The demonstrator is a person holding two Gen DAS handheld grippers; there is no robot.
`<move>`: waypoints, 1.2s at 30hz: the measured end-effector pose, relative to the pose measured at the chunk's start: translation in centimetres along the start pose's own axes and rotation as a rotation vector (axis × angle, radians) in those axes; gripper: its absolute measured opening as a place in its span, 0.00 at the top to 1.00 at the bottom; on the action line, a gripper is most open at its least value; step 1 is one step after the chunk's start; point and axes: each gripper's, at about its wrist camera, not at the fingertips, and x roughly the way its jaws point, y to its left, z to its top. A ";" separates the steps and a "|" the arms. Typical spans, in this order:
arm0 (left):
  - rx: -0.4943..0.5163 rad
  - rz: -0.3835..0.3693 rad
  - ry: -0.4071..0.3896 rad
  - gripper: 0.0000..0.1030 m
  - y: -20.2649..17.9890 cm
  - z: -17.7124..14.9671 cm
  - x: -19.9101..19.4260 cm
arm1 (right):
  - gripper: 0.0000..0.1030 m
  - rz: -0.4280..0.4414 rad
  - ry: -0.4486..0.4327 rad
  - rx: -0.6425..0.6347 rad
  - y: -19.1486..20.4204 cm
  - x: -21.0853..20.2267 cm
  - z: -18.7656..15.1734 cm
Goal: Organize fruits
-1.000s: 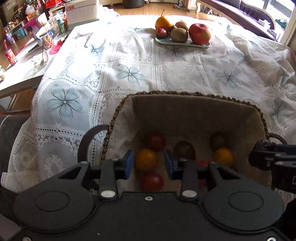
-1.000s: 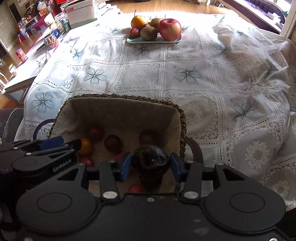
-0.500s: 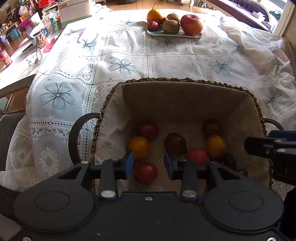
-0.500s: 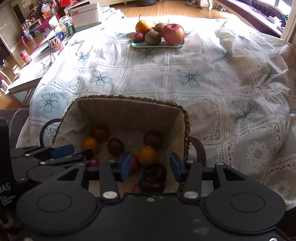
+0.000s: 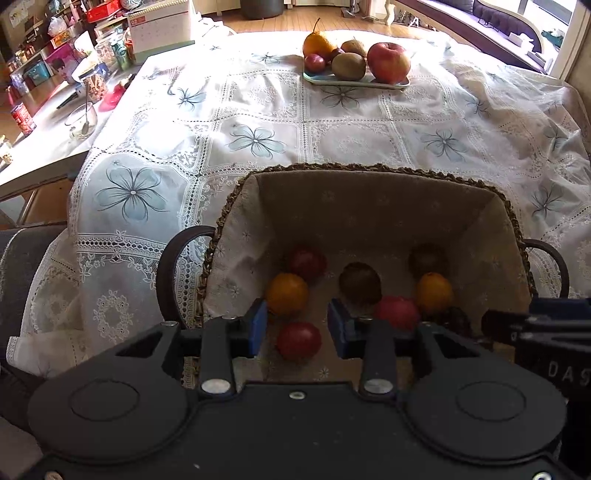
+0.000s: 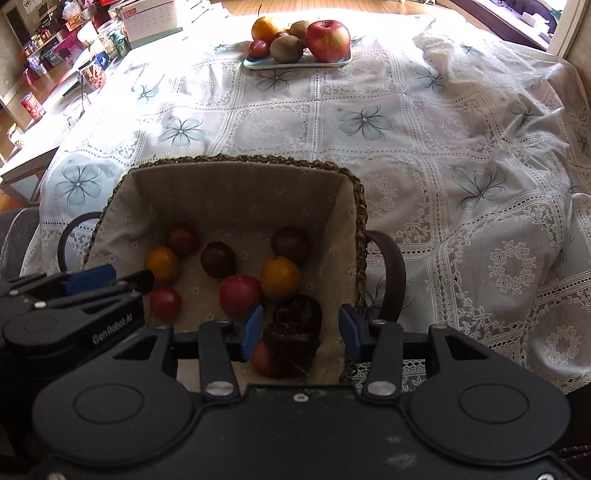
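Observation:
A woven basket (image 5: 373, 173) (image 6: 229, 162) with a cloth lining holds several small fruits: oranges (image 5: 287, 294) (image 6: 279, 277), red ones (image 5: 299, 340) (image 6: 240, 294) and dark ones (image 5: 360, 282) (image 6: 218, 259). Two dark purple mangosteens (image 6: 295, 325) lie at the basket's near right corner. My left gripper (image 5: 297, 326) is open above the basket's near edge, empty. My right gripper (image 6: 301, 330) is open above the mangosteens, holding nothing. At the table's far side a plate (image 5: 356, 81) (image 6: 295, 64) carries an apple (image 5: 388, 62) (image 6: 328, 40), kiwis and an orange pear-like fruit.
A white lace tablecloth (image 6: 424, 147) with blue flowers covers the table. The basket has dark side handles (image 5: 173, 269) (image 6: 388, 269). A side table (image 5: 48, 122) at the left holds jars, a glass bowl and boxes. A sofa (image 5: 498, 22) stands beyond the table.
My right gripper opened and let the dark mangosteen drop into the basket's near right corner. Both grippers drew back and rose a little from the basket.

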 end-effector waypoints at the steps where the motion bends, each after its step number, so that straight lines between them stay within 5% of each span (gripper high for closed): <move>1: -0.004 0.000 -0.002 0.56 0.1 0.0 0.0 | 0.53 -0.004 0.000 -0.007 0.1 0.0 -0.1; 36: -0.009 -0.020 -0.010 0.56 0.5 -0.2 -0.3 | 0.54 -0.019 0.013 -0.014 1.2 1.1 -0.9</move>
